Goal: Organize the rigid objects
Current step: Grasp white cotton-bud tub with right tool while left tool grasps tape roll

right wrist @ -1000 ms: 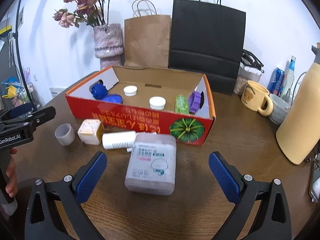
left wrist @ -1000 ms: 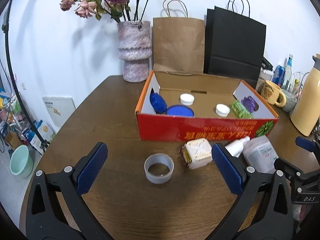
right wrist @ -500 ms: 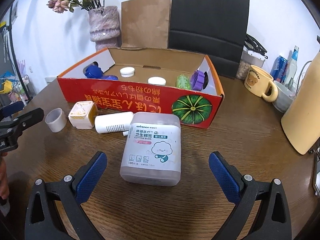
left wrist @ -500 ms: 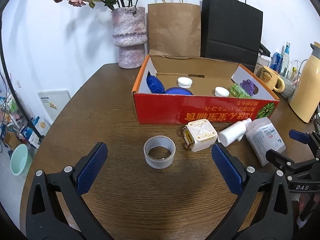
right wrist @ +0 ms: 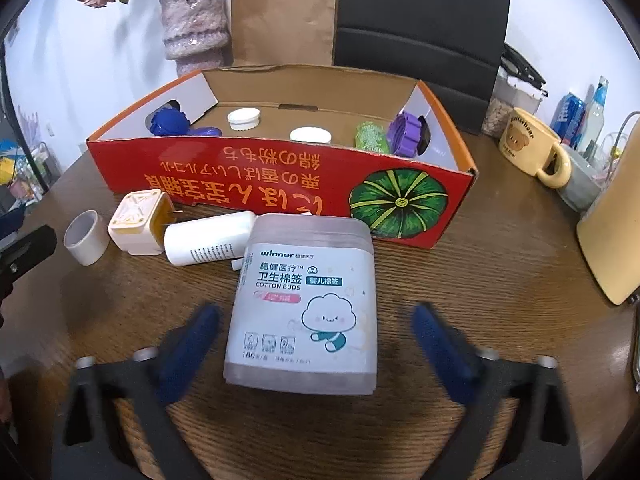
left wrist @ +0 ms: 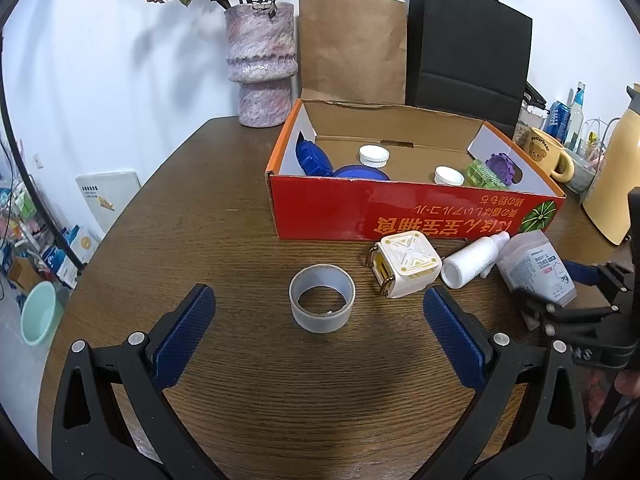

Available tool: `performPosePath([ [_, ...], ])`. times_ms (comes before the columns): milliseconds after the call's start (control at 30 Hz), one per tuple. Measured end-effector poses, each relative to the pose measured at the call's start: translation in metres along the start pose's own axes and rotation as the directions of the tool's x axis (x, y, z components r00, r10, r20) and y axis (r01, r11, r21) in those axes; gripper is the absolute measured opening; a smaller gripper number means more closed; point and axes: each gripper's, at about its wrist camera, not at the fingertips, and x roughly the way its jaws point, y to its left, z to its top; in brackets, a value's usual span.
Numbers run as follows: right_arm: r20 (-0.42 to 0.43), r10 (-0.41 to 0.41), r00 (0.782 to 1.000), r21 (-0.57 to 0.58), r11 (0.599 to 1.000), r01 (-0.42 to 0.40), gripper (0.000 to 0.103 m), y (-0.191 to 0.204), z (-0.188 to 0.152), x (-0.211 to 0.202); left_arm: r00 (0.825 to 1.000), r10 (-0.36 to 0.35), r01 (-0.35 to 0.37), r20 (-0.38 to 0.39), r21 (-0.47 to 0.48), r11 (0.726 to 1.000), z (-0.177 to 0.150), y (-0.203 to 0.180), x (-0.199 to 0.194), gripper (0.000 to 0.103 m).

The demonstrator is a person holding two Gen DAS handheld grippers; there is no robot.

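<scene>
A red cardboard box (left wrist: pixel 416 216) (right wrist: pixel 256 184) stands open on the wooden table and holds blue, white, green and purple items. In front of it lie a grey tape roll (left wrist: pixel 322 303) (right wrist: pixel 86 237), a white and yellow cube plug (left wrist: pixel 405 263) (right wrist: pixel 138 222), a white bottle (left wrist: pixel 474 258) (right wrist: pixel 210 237) and a cotton buds box (right wrist: pixel 306 304) (left wrist: pixel 536 266). My left gripper (left wrist: pixel 320 336) is open, its jaws either side of the tape roll, just short of it. My right gripper (right wrist: pixel 314 344) is open around the near end of the cotton buds box.
A stone vase with dried flowers (left wrist: pixel 260 64), a brown paper bag (left wrist: pixel 352 48) and a black paper bag (left wrist: pixel 468 56) stand behind the box. A yellow bear mug (right wrist: pixel 532 146), cans and a yellow thermos (right wrist: pixel 612 232) stand at the right.
Both grippers have moved forward and lower. The left has closed in on the tape roll, the right on the cotton buds box, which now lies between its jaws.
</scene>
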Motion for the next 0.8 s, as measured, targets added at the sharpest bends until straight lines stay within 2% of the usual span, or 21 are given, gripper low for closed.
performPosePath([
  [33, -0.005, 0.005, 1.0, 0.003, 1.0, -0.005, 0.07, 0.0, 0.001, 0.002, 1.0, 0.001, -0.001, -0.001, 0.0, 1.0, 0.0, 0.0, 0.0, 0.103],
  [333, 0.075, -0.016, 0.997, -0.024, 1.0, 0.018, 0.07, 0.006, -0.004, -0.01, 1.0, 0.003, -0.003, -0.021, -0.004, 1.0, -0.001, 0.001, 0.004, 0.103],
  [500, 0.113, -0.022, 0.993, -0.014, 1.0, 0.024, 0.07, 0.005, -0.004, -0.018, 0.997, 0.022, -0.024, -0.074, -0.017, 1.0, -0.003, 0.006, 0.017, 0.103],
  [800, 0.13, -0.024, 0.991, -0.01, 1.0, 0.025, 0.07, 0.005, -0.005, -0.021, 0.983, 0.048, -0.063, -0.177, -0.082, 0.995, -0.004, 0.023, 0.049, 0.103],
])
